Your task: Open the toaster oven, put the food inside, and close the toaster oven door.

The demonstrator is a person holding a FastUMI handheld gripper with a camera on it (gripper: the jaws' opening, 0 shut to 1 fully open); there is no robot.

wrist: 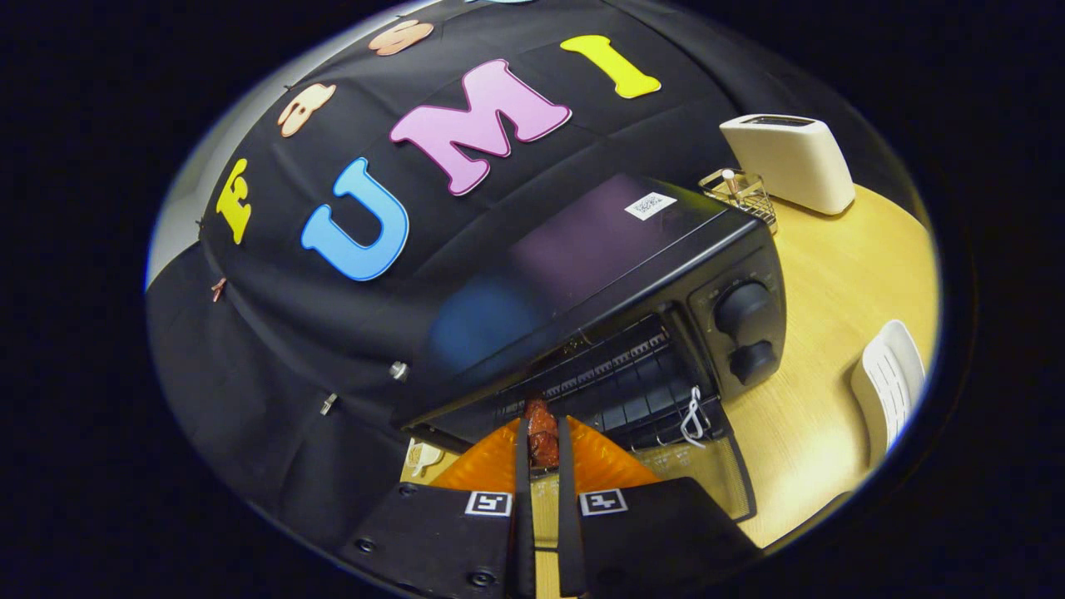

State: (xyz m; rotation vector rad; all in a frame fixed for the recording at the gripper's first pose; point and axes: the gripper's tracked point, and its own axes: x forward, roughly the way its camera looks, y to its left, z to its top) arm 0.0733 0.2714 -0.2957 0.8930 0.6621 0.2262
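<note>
Starting at the left, my gripper (542,437) is clamped on the food (542,431), a dark reddish-brown piece pinched between both fingers (522,466) with its upper end poking out just past the tips. Ahead of the fingertips is the mouth of the toaster oven (582,274), its door (715,474) already dropped open beneath and to the right of my fingers, with the wire rack (616,383) exposed inside. Further right are the oven's two knobs (743,309), then the wooden desk (815,399) with a white ridged item (890,383) near the edge, and beyond the oven a small wire basket (740,195) and a white pop-up toaster (790,162).

I judge the step to be carrying the food in. To do it well I should level out, keep my fingers low under the top edge of the opening, go far enough that the piece sits fully over the rack bars rather than the lip, and let go only once it rests there. Then back straight out, clear of the door.
</note>
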